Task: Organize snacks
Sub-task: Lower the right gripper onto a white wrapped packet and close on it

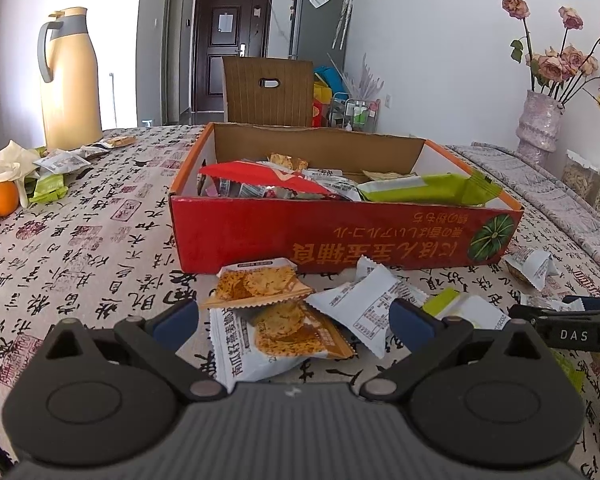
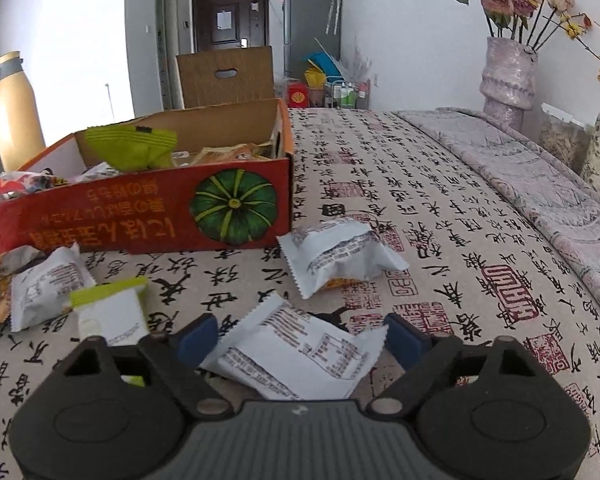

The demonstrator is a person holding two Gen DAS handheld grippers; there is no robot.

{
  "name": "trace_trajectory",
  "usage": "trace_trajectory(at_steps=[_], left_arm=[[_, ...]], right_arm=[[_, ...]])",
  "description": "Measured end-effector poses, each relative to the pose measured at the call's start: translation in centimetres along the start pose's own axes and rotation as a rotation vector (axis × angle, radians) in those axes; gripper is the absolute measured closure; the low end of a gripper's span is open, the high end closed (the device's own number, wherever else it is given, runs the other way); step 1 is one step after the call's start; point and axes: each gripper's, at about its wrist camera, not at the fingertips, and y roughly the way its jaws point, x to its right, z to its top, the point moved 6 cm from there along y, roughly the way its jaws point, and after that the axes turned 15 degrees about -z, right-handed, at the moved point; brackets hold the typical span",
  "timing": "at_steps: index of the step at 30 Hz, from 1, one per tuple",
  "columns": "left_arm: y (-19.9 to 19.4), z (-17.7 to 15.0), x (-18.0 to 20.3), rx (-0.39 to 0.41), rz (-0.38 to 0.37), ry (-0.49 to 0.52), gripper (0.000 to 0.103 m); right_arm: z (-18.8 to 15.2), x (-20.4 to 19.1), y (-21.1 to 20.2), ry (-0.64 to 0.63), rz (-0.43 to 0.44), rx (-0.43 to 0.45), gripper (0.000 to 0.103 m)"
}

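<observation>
A shallow red cardboard box printed with a green pumpkin sits open on the calligraphy-patterned cloth of the tabletop, already half filled with wrappers, so it reads as the collecting place for the snacks that lie loose in front of it. The right hand-held gripper is lowered over a flat white crinkled snack packet with small black print, which lies on the cloth between the blue pads; the right-hand pad is at the packet's serrated corner, the left one stands just off its edge, and I judge the jaws released around it rather than clenched, poised to pinch. Another puffy white packet waits just beyond, near the box's corner, and a lime-and-white packet lies to the left. The left hand-held gripper hovers, jaws wide and holding nothing, above a small heap of orange cracker packets and a white packet, directly before the box wall, a sensible spot from which a short lift clears the rim. A tall cream thermos jug and two oranges stand well apart at the far left, out of the working path. The thin wrapper may slip or crumple when squeezed.
</observation>
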Motion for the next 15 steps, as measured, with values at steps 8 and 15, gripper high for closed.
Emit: trace_trajectory(at_steps=[8, 15], left_arm=[[0.1, 0.0, -0.1, -0.007, 0.002, -0.005, 0.000], [0.3, -0.1, -0.3, -0.018, -0.002, -0.013, 0.000]], right_arm=[[0.0, -0.1, -0.5, 0.001, 0.031, 0.015, 0.027], [0.0, 2.0, -1.7, 0.055, 0.052, 0.042, 0.018]])
